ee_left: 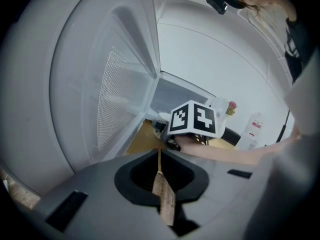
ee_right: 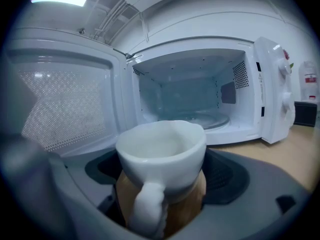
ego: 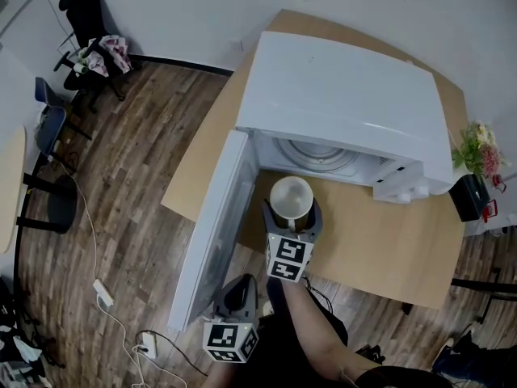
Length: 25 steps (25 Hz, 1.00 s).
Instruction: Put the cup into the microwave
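A white cup [ee_right: 162, 156] with a tan lower half and a white handle facing the camera sits upright between the jaws of my right gripper [ee_right: 162, 194], which is shut on it. In the head view the cup [ego: 291, 198] is held just in front of the white microwave [ego: 347, 103], whose door [ego: 214, 233] stands swung open to the left. The cavity with its glass turntable [ee_right: 207, 120] is straight ahead of the cup. My left gripper [ego: 234, 301] hangs low by the door's outer edge; its jaws [ee_left: 161, 171] are shut with nothing between them.
The microwave stands on a wooden table [ego: 388, 249]. A black box [ego: 471, 196] and flowers [ego: 478, 148] sit at the table's right end. A power strip and cables [ego: 105, 297] lie on the wood floor to the left. Chairs [ego: 89, 31] stand at the back left.
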Available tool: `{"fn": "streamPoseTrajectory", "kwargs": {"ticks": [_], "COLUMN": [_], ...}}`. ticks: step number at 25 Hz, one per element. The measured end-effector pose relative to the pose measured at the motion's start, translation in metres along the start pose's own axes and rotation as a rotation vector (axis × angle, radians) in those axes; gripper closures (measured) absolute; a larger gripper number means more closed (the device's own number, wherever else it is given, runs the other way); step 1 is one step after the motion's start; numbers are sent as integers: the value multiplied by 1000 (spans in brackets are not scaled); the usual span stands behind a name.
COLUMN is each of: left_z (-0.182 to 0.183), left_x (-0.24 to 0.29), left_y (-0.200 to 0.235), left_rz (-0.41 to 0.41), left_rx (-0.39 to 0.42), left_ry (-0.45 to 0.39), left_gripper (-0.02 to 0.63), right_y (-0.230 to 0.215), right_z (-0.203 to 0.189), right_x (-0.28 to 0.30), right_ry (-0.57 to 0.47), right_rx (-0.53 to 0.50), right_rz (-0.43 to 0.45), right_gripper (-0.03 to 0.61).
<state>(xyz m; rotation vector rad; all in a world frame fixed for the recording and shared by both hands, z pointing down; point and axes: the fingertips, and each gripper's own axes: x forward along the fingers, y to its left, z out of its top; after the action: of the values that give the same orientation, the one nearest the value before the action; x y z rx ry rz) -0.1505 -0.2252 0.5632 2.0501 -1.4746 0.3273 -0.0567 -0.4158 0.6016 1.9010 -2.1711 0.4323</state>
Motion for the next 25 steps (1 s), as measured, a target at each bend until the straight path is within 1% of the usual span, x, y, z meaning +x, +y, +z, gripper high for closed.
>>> {"fn": "streamPoseTrajectory", "kwargs": {"ticks": [7,11,16,21,25], "left_z": [0,-3,-1,-1,1], "left_x": [0,0,2,2,4], "left_y": [-5,-8,-16,-29,-39], "left_rz": [-10,-13,-34,-62,-85], "left_rx": [12,23,31,54,74], "left_ry": [-2,8,3,0,-8], "left_gripper": [603,603,603,603,603], "right_y": [-2,-5,-13,-21,-30], "right_z": [-4,-6,-3,1,2], "right_x": [-7,-13,-20,-33,-42], "right_ry": [21,29,25,14,17], "right_rx": [-3,-23,-26,-20,-20], "right_rz": [14,27,35,68,72], "right_gripper": [130,130,130,130,130]}}
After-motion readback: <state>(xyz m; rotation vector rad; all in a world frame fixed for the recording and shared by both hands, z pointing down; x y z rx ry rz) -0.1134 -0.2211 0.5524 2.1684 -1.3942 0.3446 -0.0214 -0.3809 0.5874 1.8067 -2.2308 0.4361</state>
